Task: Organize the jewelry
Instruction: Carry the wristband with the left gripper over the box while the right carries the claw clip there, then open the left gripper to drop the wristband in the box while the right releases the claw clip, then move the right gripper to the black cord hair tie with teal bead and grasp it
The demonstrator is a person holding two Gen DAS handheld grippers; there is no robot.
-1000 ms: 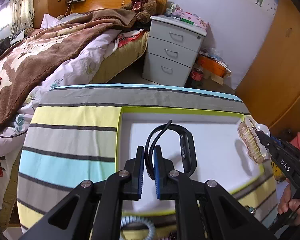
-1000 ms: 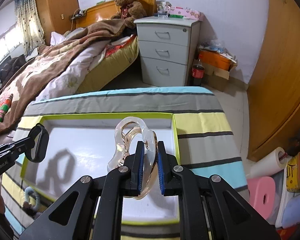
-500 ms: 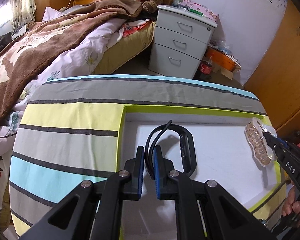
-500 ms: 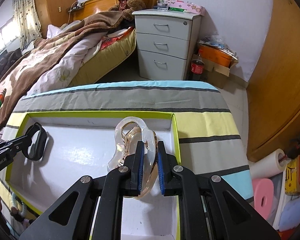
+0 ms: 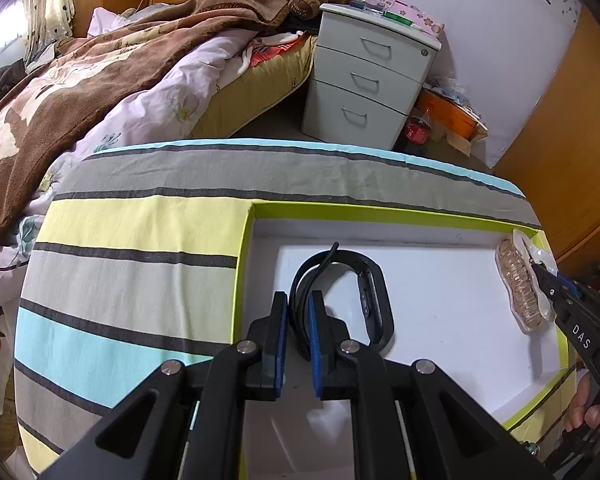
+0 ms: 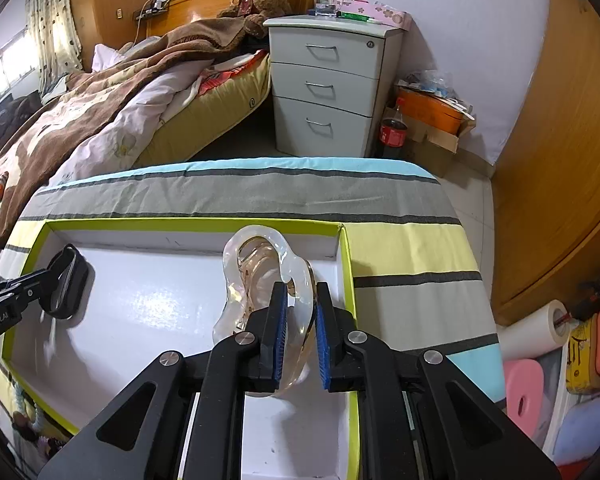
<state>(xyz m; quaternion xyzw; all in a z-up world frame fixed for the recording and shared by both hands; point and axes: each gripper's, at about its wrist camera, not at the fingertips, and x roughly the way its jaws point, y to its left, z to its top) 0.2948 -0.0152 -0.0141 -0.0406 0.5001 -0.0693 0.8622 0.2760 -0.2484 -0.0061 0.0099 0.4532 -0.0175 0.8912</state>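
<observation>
The black looped wristband [image 5: 340, 300] is pinched in the nearly closed left gripper [image 5: 298, 320], low over the left end of the shallow white box with the lime-green rim [image 5: 380, 214]. The clear plastic hair claw clip [image 6: 268, 280] is clamped in the right gripper [image 6: 300, 320] at the right end. If released while tilted, the clip could be tipped against the rim or over it; the springy band could be rolled away.

Both wrist fisheyes look steeply down along their fingers, close over the shallow white green-rimmed cardboard tray [image 5: 452, 216] [image 6: 188, 222], left over its left end, right over its right, sharing the tray and grey three-drawer nightstand [image 5: 364, 84] [image 6: 324, 88] beyond.
</observation>
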